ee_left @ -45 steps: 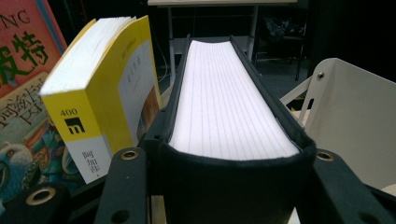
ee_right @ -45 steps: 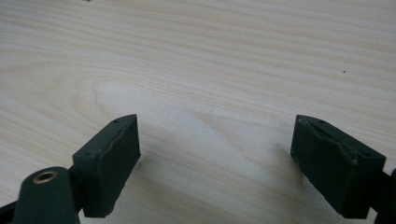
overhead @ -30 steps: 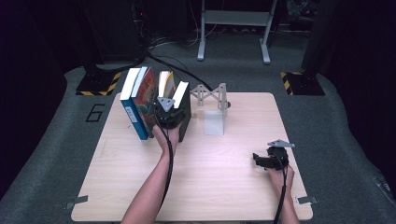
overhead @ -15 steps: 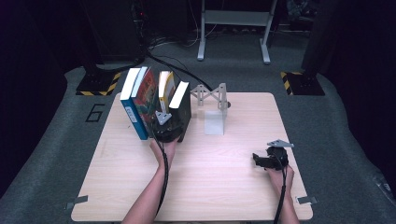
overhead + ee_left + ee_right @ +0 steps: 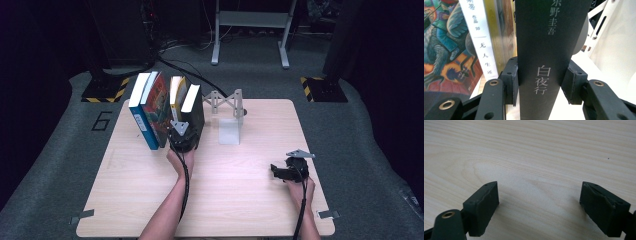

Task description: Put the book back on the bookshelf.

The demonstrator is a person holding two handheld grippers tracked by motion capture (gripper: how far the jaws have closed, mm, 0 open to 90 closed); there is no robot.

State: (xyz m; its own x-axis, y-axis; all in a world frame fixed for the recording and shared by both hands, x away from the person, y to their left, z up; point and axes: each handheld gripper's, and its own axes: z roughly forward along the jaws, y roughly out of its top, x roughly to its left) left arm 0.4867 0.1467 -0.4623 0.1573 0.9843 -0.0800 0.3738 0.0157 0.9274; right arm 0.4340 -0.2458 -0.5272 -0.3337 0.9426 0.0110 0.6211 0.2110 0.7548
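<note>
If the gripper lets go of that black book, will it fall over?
Probably not sideways: the black book stands upright with the yellow book close on one side and the white bookend near the other. It looks stiff and fairly thick, so likely heavy for its size. The left gripper has just been closing on its smooth spine, which might slip.

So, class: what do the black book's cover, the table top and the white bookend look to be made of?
Black book: matt paper or card cover, printed pale characters, no glare. Table: pale wood or wood-look laminate, grain lines showing. White bookend: probably painted metal or plastic, smooth thin sheet.
</note>
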